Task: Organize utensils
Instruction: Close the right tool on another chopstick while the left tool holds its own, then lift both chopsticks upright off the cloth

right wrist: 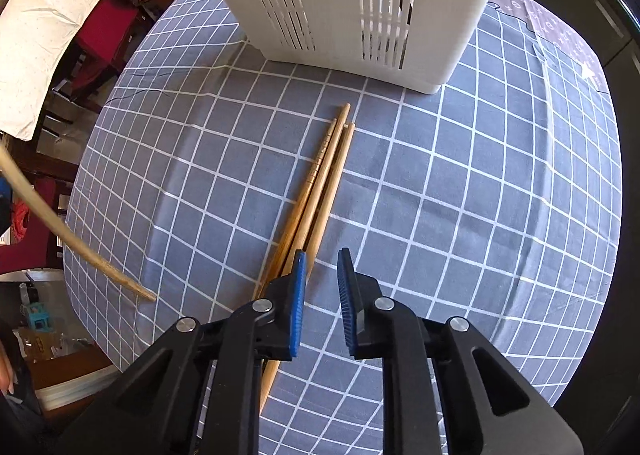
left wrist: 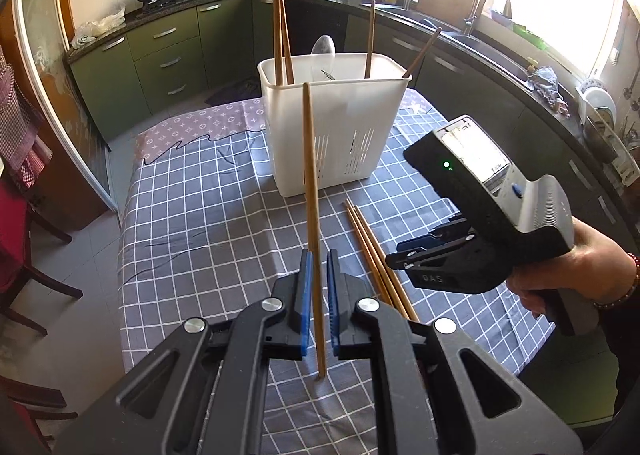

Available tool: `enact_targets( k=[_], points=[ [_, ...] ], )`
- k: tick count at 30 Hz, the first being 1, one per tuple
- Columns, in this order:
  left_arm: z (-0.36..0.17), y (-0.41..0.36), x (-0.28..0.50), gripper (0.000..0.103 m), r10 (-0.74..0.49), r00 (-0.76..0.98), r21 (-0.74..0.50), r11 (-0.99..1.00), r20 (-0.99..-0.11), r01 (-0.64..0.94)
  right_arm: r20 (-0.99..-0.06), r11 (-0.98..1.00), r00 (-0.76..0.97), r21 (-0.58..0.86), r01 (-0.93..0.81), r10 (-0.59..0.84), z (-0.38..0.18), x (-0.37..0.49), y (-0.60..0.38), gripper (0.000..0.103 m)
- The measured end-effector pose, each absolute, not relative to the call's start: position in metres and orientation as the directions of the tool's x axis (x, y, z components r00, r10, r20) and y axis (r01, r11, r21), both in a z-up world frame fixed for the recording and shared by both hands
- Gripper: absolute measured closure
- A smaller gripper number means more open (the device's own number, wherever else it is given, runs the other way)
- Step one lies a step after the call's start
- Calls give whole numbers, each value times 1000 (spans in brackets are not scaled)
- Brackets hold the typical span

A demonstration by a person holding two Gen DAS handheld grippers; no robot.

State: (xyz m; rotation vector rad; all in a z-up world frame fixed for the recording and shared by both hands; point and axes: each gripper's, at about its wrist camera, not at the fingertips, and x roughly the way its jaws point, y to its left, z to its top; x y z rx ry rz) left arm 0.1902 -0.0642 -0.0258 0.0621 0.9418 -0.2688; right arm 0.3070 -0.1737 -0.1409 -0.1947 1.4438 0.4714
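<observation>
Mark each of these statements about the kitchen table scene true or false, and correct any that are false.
1. The left gripper holds one chopstick. True.
2. The white utensil basket is empty. False: chopsticks and a spoon stand in it.
3. Three chopsticks lie together on the checked tablecloth. True.
4. The right gripper grips a chopstick. False: nothing sits between its fingers.
5. The basket lies on its side. False: it stands upright.
</observation>
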Motion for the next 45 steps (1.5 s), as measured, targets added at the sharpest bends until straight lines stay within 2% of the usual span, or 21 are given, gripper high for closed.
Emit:
enact_targets(
  k=[14, 23, 29, 35, 40, 45],
  points=[
    [-33, -64, 190, 96, -226, 545, -73, 955, -808, 288, -996, 897, 41, 57, -439, 83, -161, 314, -119, 87],
    [-56, -73, 202, 96, -207, 457, -62, 948, -865, 312, -997, 883, 66, 11, -470, 48, -166, 308, -98, 90],
    [-88, -88, 229, 95, -178, 333, -68, 946, -926, 316, -995, 897, 48, 54, -439, 83, -165, 300, -130, 96],
    [-120, -110, 255, 85, -159, 229, -78, 942, -960, 326, -979, 917, 84, 143, -373, 187, -155, 287, -182, 96],
    [-134, -124, 272, 84, -106, 209, -34, 947, -972, 320, -952, 905, 97, 241, -352, 291, -151, 268, -214, 96],
    [-141, -132, 282, 84, -68, 190, -5, 949, -979, 314, -941, 892, 83, 281, -354, 330, -156, 258, -234, 96]
  ],
)
